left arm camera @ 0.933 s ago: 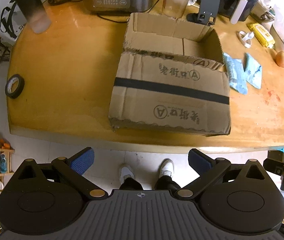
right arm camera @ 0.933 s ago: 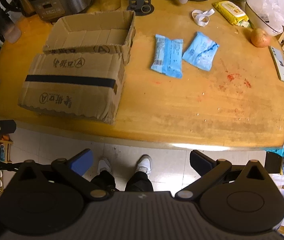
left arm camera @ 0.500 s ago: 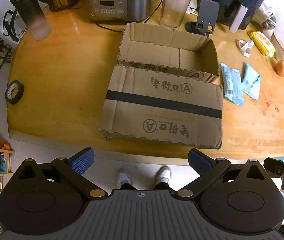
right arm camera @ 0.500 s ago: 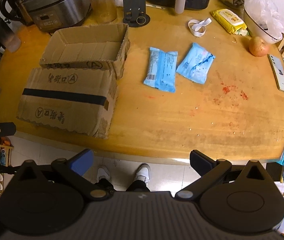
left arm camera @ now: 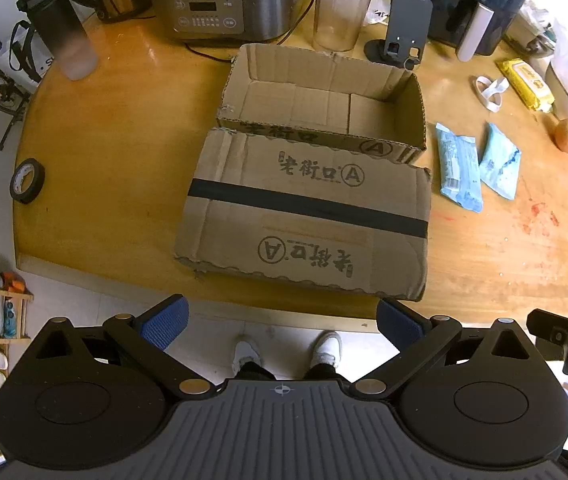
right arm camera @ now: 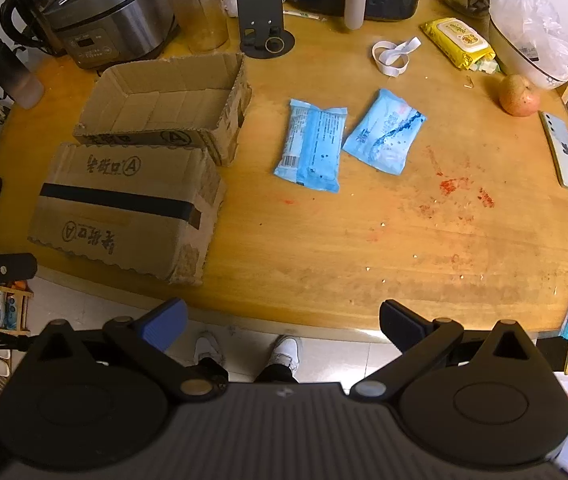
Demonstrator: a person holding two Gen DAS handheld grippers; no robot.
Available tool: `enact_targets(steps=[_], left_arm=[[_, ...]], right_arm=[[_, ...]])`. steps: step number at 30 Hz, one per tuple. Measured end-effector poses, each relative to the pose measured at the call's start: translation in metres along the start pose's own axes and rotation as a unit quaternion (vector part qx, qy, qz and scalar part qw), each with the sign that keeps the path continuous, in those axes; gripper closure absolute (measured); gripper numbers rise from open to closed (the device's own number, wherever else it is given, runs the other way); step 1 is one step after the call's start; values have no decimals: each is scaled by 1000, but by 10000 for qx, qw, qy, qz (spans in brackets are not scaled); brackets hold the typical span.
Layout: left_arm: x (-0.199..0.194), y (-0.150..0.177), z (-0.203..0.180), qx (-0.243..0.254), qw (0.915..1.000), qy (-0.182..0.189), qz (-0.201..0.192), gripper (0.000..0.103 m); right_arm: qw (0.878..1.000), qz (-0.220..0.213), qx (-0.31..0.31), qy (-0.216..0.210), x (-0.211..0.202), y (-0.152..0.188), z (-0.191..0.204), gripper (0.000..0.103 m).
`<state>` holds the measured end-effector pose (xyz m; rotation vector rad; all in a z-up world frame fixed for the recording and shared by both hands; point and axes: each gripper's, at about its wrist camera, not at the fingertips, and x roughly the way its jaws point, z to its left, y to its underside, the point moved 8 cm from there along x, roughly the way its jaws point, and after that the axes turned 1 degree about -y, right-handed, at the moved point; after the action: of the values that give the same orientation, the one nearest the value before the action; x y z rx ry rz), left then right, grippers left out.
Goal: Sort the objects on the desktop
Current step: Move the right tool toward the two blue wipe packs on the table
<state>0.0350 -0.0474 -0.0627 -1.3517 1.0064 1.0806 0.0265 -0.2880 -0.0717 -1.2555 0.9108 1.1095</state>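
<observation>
While both grippers hang back over the floor at the near edge, the round wooden table [right arm camera: 324, 248] fills most of what can be seen. Biggest on it is the open cardboard box [left arm camera: 324, 104], lying toward the left, its long flap [left arm camera: 308, 220] folded down flat toward the person, black tape across it. Behind the box stands a steel rice cooker [left arm camera: 220, 4] with a clear jar [left arm camera: 342, 8] beside it and a dark bottle [left arm camera: 62, 36] off to the left. To the right of the box, apart from it, two blue packets lie on the wood: the longer one [right arm camera: 311, 145] nearer the box, the smaller one [right arm camera: 385, 131] touching its far corner. Further right sit a yellow wipes pack [right arm camera: 458, 42], an apple [right arm camera: 519, 95] and a white strap [right arm camera: 393, 54]. A roll of black tape [left arm camera: 27, 181] rests near the left edge. The left gripper [left arm camera: 282, 318] and the right gripper [right arm camera: 282, 318] are both spread wide, with nothing between their fingers.
</observation>
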Motion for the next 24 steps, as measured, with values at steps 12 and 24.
enact_targets(steps=[12, 24], left_arm=[[7, -7, 13, 63, 9999, -6, 103, 0], [30, -13, 29, 393, 9987, 78, 317, 0]], right_arm=[[9999, -71, 145, -37, 0, -5, 12, 0], [9980, -86, 617, 135, -6, -15, 16, 0]])
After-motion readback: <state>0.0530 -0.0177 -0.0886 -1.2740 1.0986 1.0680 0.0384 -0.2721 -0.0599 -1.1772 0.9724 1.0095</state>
